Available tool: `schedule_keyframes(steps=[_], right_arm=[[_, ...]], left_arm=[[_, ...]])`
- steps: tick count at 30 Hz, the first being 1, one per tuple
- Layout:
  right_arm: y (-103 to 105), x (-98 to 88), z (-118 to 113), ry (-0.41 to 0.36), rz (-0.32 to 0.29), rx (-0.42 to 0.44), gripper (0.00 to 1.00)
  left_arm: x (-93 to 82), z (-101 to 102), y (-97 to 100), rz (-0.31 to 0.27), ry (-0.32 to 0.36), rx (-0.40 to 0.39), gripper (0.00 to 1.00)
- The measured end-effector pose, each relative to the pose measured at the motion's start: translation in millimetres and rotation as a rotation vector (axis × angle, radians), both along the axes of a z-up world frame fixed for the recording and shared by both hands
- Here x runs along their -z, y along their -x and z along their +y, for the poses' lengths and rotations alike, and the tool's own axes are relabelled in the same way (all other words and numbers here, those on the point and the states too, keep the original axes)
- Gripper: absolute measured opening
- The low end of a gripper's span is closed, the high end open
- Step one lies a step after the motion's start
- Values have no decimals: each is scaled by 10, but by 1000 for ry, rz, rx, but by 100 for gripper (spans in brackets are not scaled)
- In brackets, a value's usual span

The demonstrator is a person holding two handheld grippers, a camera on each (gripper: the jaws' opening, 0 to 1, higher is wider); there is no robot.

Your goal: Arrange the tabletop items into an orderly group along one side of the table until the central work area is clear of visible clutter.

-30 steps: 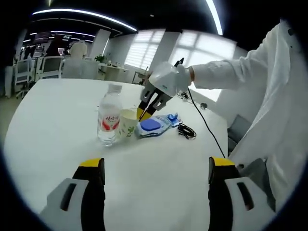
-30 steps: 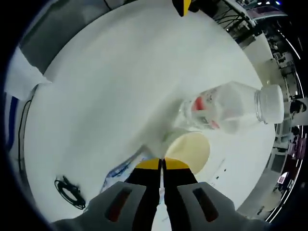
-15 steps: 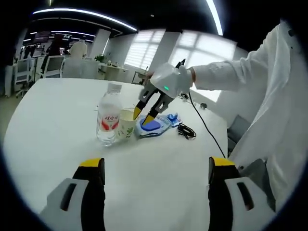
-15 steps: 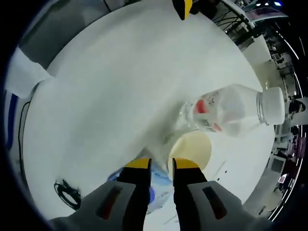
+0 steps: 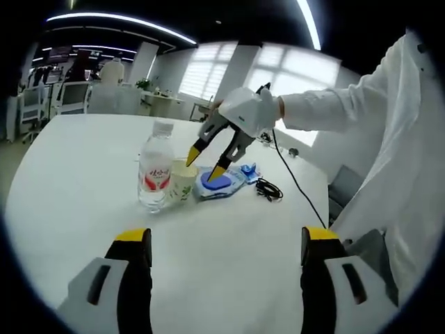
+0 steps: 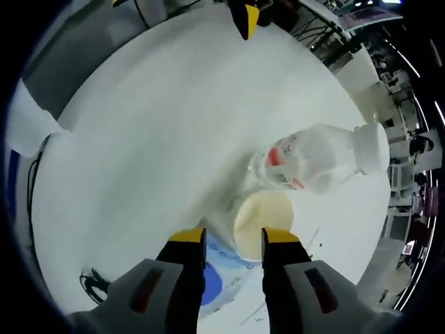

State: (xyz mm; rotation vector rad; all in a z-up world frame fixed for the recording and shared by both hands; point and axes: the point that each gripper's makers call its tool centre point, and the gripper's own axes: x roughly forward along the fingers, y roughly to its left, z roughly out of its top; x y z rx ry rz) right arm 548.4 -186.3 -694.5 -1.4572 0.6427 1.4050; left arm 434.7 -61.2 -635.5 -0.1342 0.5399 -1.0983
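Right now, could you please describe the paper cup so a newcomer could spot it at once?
On the white table, find the small cluster under the raised right claw. The cup stands between the bottle and the blue packet. It alone is short, open-topped and cream, with a green print.

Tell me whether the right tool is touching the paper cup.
Apart. In the left gripper view the right tool hangs open above the paper cup, with background visible between its yellow tips and the cup's rim.
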Motion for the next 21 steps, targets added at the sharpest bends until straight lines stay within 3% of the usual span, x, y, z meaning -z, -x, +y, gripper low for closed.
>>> schedule_keyframes(steps=[8,21], right_arm=[[-1,-110,-6,-42,-25,35,46],[18,-363,-63,-183,-71,139,72]], left_arm=[[-71,-23,18,-13,-5,10,91],[-223,-79,13,-42,-27,32,92]])
